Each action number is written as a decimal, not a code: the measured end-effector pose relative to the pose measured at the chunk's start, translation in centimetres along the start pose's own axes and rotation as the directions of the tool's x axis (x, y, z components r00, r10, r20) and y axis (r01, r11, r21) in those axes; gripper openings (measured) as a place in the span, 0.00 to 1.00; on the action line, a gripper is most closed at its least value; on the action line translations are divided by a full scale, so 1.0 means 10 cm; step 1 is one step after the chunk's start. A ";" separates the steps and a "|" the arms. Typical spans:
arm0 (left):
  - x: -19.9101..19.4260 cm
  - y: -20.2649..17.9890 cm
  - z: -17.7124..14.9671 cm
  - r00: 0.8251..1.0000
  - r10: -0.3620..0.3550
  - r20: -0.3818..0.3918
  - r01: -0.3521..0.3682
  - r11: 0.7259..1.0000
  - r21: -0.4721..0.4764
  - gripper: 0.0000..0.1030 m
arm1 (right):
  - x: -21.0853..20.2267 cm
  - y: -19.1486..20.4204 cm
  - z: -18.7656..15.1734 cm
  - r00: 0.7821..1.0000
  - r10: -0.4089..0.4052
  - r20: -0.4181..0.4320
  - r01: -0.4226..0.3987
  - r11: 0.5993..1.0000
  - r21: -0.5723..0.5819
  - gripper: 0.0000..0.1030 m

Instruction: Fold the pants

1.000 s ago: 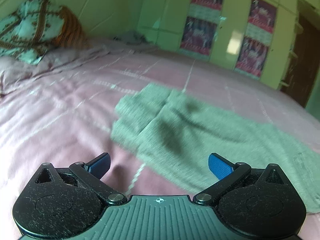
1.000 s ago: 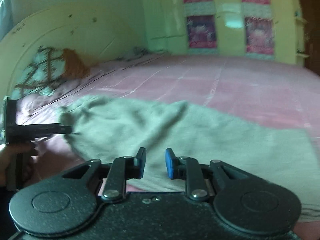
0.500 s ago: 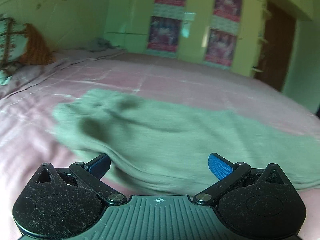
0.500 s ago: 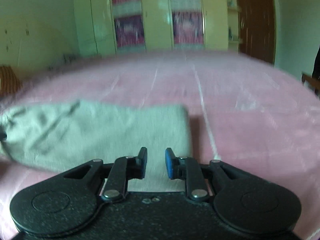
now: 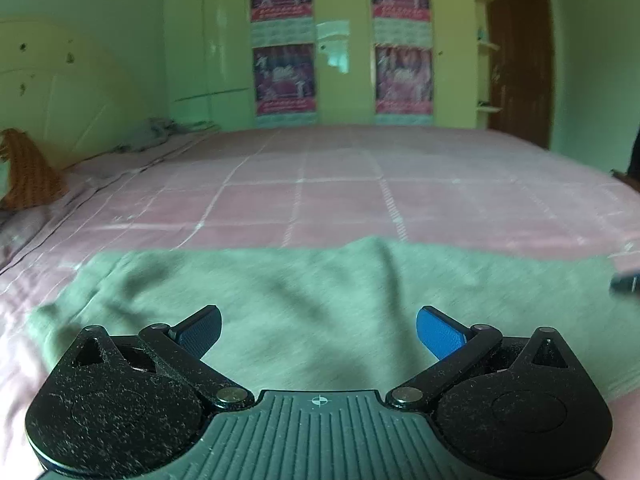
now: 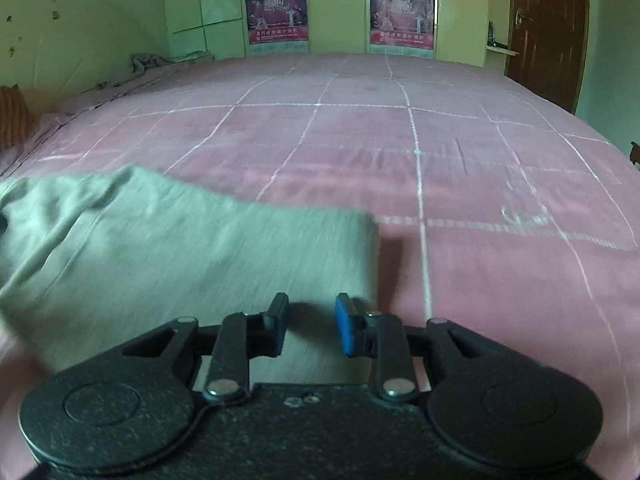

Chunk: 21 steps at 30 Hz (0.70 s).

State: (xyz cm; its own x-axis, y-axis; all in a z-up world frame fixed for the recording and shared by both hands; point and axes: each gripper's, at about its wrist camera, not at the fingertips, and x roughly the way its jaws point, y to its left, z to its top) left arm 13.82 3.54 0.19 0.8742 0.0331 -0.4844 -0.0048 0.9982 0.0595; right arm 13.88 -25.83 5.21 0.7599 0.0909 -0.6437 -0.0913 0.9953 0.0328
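We had swung both views from the pillow end to face the wardrobe (image 5: 340, 40), so the pants (image 5: 320, 300) lay flat on the pink bed (image 6: 440, 160) beneath our left gripper (image 5: 319, 332), jaws wide and empty, while our right gripper (image 6: 311, 326), narrow, had just been opening, empty, above the pants' right end, ready for a fold.

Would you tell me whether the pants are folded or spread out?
Spread out: the pants lie flat in a long strip on the bed; whether layers are doubled, I cannot tell.
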 end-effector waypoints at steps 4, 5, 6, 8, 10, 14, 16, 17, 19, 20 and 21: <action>-0.01 0.02 0.01 0.999 -0.029 -0.020 0.028 0.999 -0.045 1.00 | 0.17 -0.15 0.17 1.000 0.009 0.028 -0.011 0.999 0.049 0.26; 0.02 -0.04 0.05 0.999 -0.040 -0.014 0.039 0.999 -0.032 1.00 | 0.26 -0.16 0.16 1.000 0.006 0.007 -0.007 0.999 0.048 0.25; 0.04 -0.12 0.09 0.998 -0.057 -0.012 0.057 0.998 -0.022 1.00 | 0.33 -0.17 0.14 1.000 0.008 -0.006 -0.007 0.999 0.050 0.26; 0.14 -0.31 0.17 0.995 -0.100 -0.013 0.100 0.995 0.000 1.00 | 0.32 -0.14 0.09 1.000 0.002 0.002 -0.002 0.999 0.042 0.26; 0.25 -0.54 0.21 0.989 -0.139 -0.048 0.141 0.989 0.036 1.00 | 0.27 -0.12 0.04 1.000 0.003 -0.001 -0.003 0.999 0.038 0.26; 0.33 -0.86 0.08 0.979 -0.157 -0.130 0.169 0.982 0.084 1.00 | 0.15 -0.13 -0.01 1.000 0.013 -0.016 -0.012 0.999 0.048 0.27; 0.28 -0.87 -0.07 0.975 -0.152 -0.164 0.169 0.981 0.095 1.00 | 0.04 -0.11 -0.04 1.000 0.012 -0.025 -0.012 0.999 0.036 0.29; 0.25 -0.84 -0.14 0.974 -0.153 -0.168 0.169 0.982 0.087 1.00 | -0.02 -0.09 -0.07 1.000 0.012 -0.027 -0.011 1.000 0.028 0.31; 0.11 -0.71 -0.28 0.973 -0.171 -0.154 0.180 0.983 0.045 1.00 | -0.15 -0.06 -0.17 1.000 0.007 -0.029 -0.006 1.000 0.006 0.51; 0.08 -0.63 -0.30 0.972 -0.181 -0.147 0.187 0.982 0.030 1.00 | -0.21 -0.05 -0.23 0.999 0.003 -0.037 -0.003 1.000 -0.007 0.53; 0.00 -0.56 -0.33 0.971 -0.197 -0.133 0.200 0.980 0.011 1.00 | -0.27 -0.04 -0.33 0.999 0.013 -0.036 -0.014 1.000 -0.013 0.54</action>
State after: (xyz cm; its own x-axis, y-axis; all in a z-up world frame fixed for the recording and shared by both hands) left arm 12.23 -1.86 -3.00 0.7853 -0.1578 -0.5987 0.1755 0.9840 -0.0291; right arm 9.79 -26.63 4.42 0.7348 0.1027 -0.6705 -0.1103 0.9934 0.0313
